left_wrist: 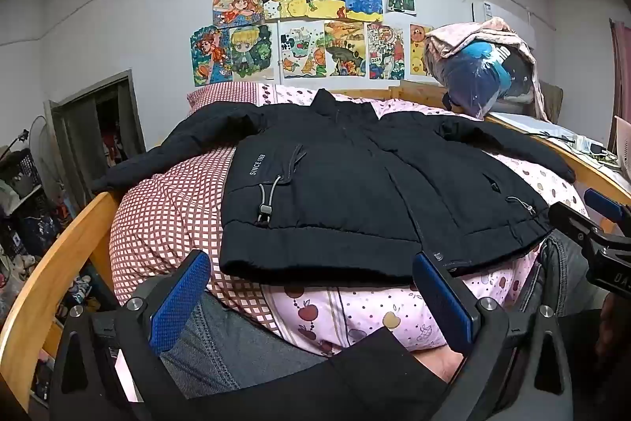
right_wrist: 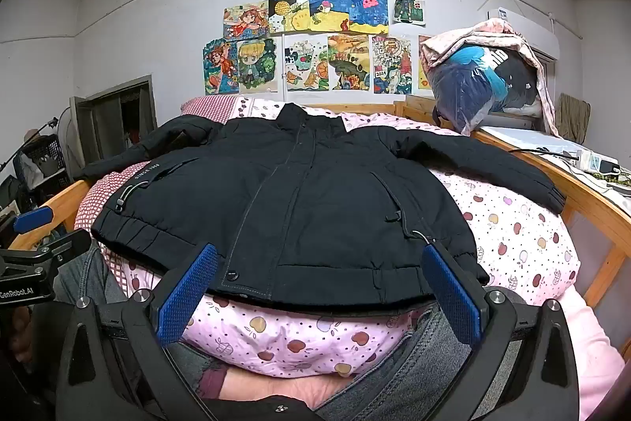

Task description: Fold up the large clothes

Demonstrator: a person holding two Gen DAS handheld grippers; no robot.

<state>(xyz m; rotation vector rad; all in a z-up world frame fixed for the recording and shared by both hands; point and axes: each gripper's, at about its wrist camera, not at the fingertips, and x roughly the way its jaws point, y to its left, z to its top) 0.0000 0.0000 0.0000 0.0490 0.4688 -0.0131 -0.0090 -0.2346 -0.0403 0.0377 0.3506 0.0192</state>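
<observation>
Black jacket (left_wrist: 347,192) spread flat, front up, sleeves out, on pink apple-print quilt (left_wrist: 355,306) atop wooden-framed bed (left_wrist: 51,263). Left tongs (left_wrist: 311,298) wide, empty, just short of hem. Right tongs (right_wrist: 319,294) wide, empty, at hem edge. Drawings (left_wrist: 315,26) on wall behind.

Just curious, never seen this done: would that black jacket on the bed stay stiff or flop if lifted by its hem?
The black jacket looks padded, so it would probably sag softly rather than hold shape. Its spread sleeves would likely dangle.
</observation>
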